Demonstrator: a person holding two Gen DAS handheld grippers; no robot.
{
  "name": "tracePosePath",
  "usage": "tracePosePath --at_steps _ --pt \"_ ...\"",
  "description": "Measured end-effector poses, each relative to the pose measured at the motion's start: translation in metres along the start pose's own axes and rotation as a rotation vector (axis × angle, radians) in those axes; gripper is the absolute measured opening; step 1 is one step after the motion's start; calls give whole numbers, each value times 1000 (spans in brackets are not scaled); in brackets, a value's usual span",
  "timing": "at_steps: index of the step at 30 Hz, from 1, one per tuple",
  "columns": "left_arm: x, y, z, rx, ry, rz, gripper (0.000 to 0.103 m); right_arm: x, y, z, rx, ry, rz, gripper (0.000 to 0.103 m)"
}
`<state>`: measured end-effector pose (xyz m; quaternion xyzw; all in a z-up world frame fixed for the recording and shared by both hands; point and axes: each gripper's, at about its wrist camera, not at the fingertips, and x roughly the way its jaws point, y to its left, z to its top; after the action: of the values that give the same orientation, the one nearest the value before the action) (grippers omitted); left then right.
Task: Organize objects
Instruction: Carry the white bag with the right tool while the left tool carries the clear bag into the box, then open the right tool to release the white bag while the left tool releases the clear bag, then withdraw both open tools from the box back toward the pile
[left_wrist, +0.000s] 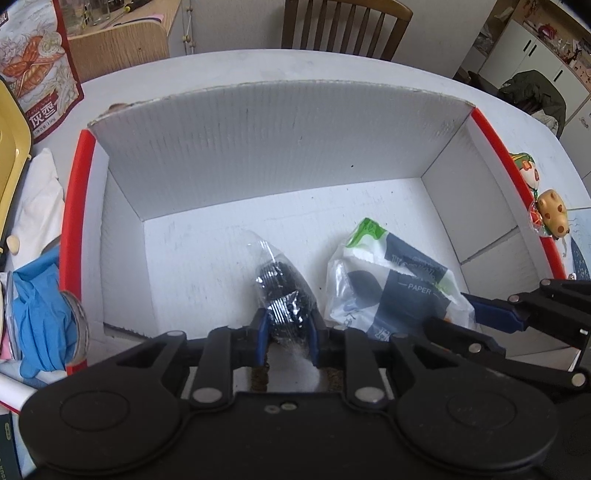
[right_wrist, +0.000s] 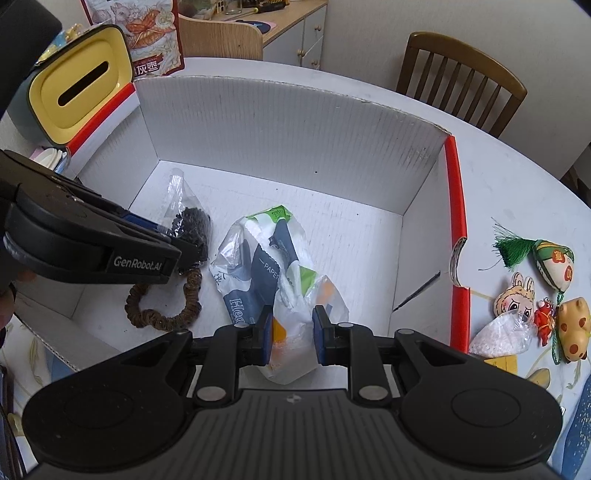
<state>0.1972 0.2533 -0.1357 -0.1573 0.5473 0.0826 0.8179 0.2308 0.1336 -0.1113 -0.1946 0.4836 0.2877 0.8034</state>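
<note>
Both grippers are inside the white box (right_wrist: 295, 122) with red edges. My left gripper (left_wrist: 286, 334) has its fingers clamped on the clear bag of dark hair ties (left_wrist: 282, 288), held low over the box floor at about 6 o'clock in the left view. My right gripper (right_wrist: 293, 334) has its fingers around the tail of the tissue pack (right_wrist: 273, 266); the plastic sits between the pads, but I can't tell if they're actually pinching it or just bracketing it. The pack itself lies on the box floor, centre. A brown scrunchie (right_wrist: 162, 306) is already on the floor at 8 o'clock in the right view.

Progress, as I read it: roughly partway. Three items are in the box. Still out on the tabletop (right_wrist: 517, 206): the green tassel charm (right_wrist: 550, 264), bunny charm (right_wrist: 515, 299), spotted toy (right_wrist: 574, 326), small white bag (right_wrist: 504, 338) at 3 o'clock, and blue gloves (left_wrist: 40, 306) at 9 o'clock in the left view.
</note>
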Motion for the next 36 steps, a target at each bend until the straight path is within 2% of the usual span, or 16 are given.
tracePosePath --at_steps 14,21,26,36 --pt "-5 5 -10 -58 0 -33 35 -16 -9 -5 16 -32 61 24" --pt "-22 -1 -14 -62 -44 -35 49 -33 -17 -11 31 -69 96 24" --pt "-44 -6 -20 -55 -88 -38 52 -49 -28 -15 54 -108 139 27" --pt "-78 -30 -29 -28 -169 -40 64 -82 -45 -26 65 -179 189 29"
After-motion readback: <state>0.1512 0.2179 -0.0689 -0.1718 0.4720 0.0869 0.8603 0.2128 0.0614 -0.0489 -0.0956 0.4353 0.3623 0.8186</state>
